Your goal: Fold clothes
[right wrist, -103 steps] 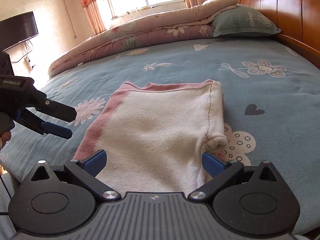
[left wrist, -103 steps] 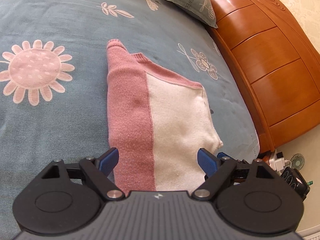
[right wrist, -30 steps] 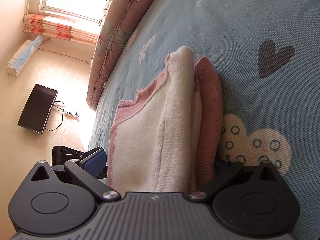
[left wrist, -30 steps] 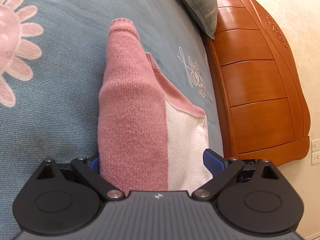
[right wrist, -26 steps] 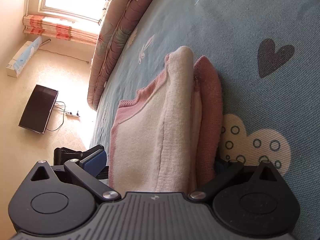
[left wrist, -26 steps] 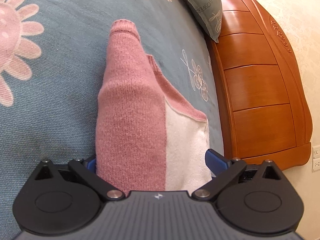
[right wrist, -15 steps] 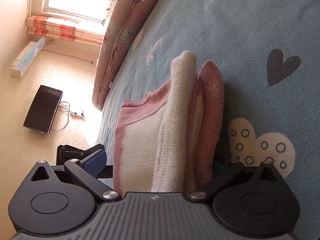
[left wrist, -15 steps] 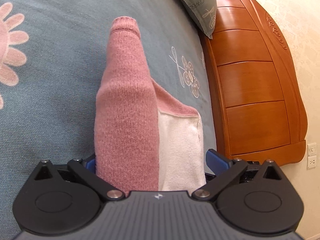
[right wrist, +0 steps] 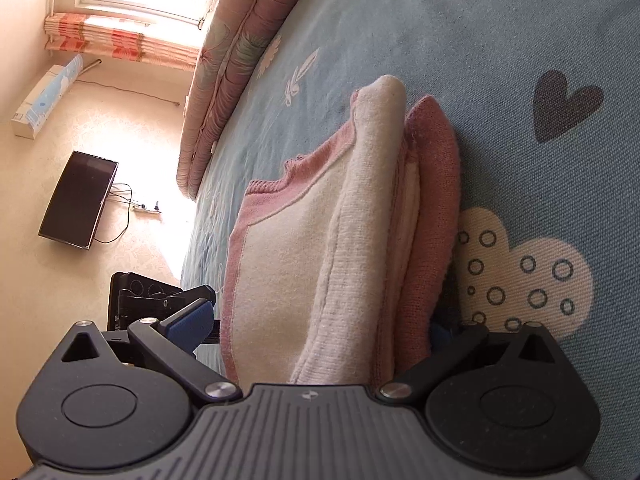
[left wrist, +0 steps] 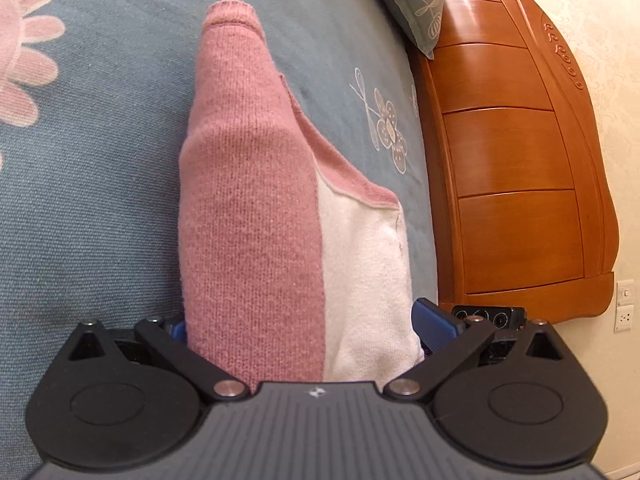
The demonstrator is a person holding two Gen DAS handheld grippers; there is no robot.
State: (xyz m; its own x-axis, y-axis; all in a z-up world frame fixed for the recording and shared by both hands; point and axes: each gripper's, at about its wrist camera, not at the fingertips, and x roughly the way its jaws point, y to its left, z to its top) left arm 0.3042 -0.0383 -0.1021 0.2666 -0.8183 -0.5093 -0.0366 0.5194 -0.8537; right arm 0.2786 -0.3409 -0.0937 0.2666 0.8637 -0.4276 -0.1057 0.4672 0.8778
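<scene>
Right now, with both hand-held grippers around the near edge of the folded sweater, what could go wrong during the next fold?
1. The sweater is several layers thick. The jaws of the right hand-held gripper stand wide, so a lower pink layer may slip out when it closes.
2. The left hand-held gripper straddles the pink sleeve side; uneven lifting could open the earlier fold.
3. A finger may also pinch the blue bedsheet.
</scene>
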